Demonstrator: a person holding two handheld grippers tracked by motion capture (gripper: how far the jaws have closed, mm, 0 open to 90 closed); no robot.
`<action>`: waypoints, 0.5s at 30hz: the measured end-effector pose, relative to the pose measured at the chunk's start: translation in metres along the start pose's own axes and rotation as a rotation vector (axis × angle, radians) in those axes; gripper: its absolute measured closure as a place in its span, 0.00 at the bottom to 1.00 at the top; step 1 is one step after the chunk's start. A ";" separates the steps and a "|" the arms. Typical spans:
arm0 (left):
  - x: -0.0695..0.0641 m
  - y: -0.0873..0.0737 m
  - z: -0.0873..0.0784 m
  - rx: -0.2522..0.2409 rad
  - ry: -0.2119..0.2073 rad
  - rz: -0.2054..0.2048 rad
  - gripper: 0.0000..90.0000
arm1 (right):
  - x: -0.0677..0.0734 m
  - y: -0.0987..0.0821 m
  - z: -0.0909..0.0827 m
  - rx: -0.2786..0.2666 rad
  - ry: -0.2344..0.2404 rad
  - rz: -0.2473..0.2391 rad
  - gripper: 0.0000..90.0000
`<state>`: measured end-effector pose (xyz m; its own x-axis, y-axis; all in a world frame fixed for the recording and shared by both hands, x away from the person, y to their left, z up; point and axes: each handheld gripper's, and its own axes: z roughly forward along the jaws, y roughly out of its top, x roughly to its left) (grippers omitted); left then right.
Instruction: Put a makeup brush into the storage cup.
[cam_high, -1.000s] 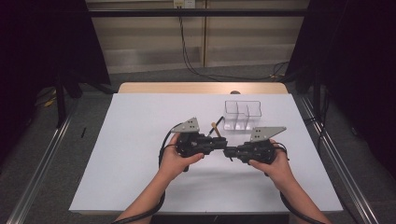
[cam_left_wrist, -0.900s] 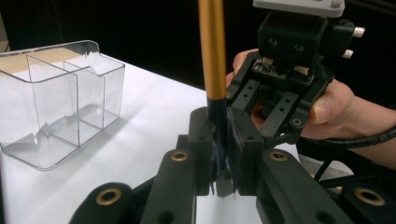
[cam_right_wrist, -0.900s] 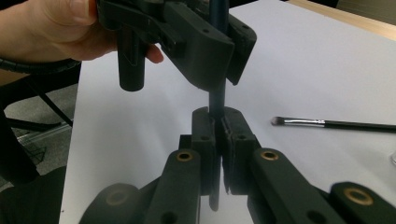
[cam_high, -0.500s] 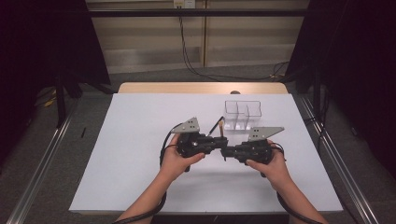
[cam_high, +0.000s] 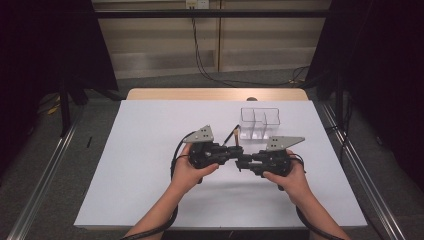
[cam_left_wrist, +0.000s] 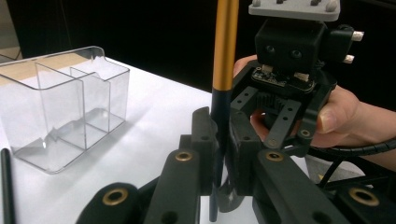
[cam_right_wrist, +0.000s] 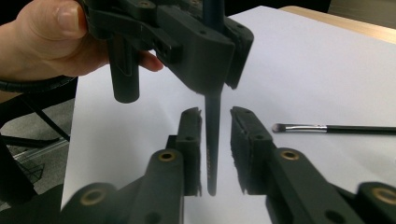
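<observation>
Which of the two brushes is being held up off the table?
The dark brush with the gold band, upright and clamped in the left gripper, its tapered handle end between the right gripper's open jaws. The other, a slim black silver-collared brush, lies flat on the white table.

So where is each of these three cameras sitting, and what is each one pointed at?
High view: fixed above the person's side, looking down on the white table; both forearms and hands show.
Left gripper view: rides on the left tongs, looking along their jaws, shut on a brush handle, toward the clear organizer.
Right gripper view: rides on the right tongs, open around the handle's lower end; a second brush lies beyond.
Both gripper views share the held brush and show the opposite tongs.
</observation>
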<state>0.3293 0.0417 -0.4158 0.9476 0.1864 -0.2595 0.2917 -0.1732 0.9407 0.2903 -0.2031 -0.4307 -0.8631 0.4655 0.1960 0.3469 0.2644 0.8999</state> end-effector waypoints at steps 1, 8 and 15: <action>0.000 0.000 -0.001 -0.001 0.003 0.000 0.93 | 0.000 0.000 0.000 0.000 -0.002 0.000 0.76; 0.002 0.002 -0.006 0.002 0.022 0.006 0.92 | -0.004 -0.001 -0.008 -0.024 -0.004 0.009 0.51; 0.004 0.003 -0.009 0.003 0.039 0.006 0.92 | -0.008 -0.001 -0.018 -0.049 -0.014 0.012 0.19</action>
<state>0.3324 0.0506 -0.4121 0.9436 0.2232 -0.2446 0.2861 -0.1778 0.9415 0.2904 -0.2219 -0.4264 -0.8536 0.4804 0.2016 0.3386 0.2174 0.9155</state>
